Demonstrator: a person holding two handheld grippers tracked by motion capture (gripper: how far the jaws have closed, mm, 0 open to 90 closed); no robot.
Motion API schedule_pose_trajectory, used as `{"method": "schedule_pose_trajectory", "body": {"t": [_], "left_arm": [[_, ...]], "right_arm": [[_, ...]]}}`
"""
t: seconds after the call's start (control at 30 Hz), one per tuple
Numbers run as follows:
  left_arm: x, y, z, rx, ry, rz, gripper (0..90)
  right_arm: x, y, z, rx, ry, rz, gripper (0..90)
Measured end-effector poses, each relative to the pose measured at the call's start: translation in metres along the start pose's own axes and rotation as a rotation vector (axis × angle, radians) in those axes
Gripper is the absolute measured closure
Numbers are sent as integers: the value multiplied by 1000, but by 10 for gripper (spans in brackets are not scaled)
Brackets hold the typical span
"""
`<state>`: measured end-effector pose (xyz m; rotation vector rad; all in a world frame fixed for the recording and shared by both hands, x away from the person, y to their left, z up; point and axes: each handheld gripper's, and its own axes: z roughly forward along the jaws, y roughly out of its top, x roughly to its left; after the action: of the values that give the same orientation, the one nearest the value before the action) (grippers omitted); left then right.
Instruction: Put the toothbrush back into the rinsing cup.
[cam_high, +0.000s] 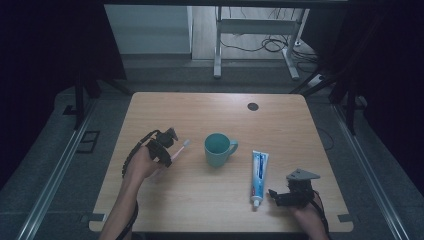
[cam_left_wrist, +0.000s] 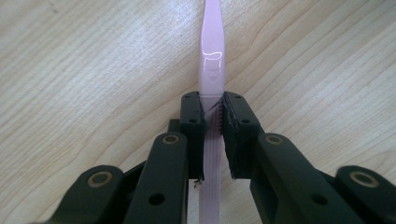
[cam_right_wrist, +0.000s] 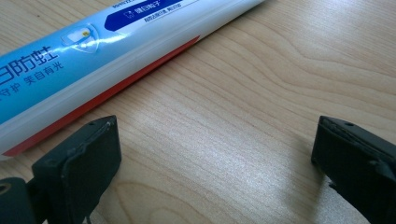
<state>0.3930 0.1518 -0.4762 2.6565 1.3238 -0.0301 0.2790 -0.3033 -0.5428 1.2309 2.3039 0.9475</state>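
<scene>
A pink toothbrush (cam_left_wrist: 212, 56) lies between the jaws of my left gripper (cam_left_wrist: 214, 116), whose pads are shut on its handle. From above, that left gripper (cam_high: 167, 147) sits left of the teal mug (cam_high: 218, 149), and the toothbrush (cam_high: 183, 146) points its white head toward the mug. A blue and white toothpaste tube (cam_high: 259, 175) lies to the right of the mug, cap toward the front edge. My right gripper (cam_high: 274, 195) rests on the table beside the tube's cap end. Its jaws stand wide apart, with bare wood between them and the toothpaste tube (cam_right_wrist: 93, 51) just outside the left jaw.
The wooden table (cam_high: 215, 210) has a dark round hole (cam_high: 253, 106) near its far edge. Beyond the table stand a white desk frame (cam_high: 260, 45) and cables on the floor. Metal rails run along both sides of the table.
</scene>
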Motion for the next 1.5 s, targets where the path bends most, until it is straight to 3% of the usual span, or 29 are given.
{"method": "schedule_pose_trajectory", "body": {"t": [0.43, 0.63, 0.83, 0.93, 1.0, 1.17, 1.4, 1.5], "left_arm": [[0, -8, -22, -142, 9, 5, 791], [-1, -12, -34, -247, -5, 21, 791], [-5, -12, -43, -323, -8, 42, 791], [-10, -11, -52, -401, -15, 54, 791], [-11, -11, -54, -415, -15, 63, 791], [-18, -9, -63, -503, -19, 98, 791], [-25, -7, -70, -588, -22, 103, 791], [-30, -5, -76, -635, -41, 102, 791]], "right_arm": [[0, 0, 0, 0, 0, 0, 14], [0, 0, 0, 0, 0, 0, 14], [0, 0, 0, -1, 0, 1, 13], [0, 0, 0, -1, 0, 1, 14], [0, 0, 0, -1, 0, 1, 14], [0, 0, 0, -2, 0, -1, 14], [0, 0, 0, -2, 0, -2, 14], [0, 0, 0, -3, 0, -1, 13]]}}
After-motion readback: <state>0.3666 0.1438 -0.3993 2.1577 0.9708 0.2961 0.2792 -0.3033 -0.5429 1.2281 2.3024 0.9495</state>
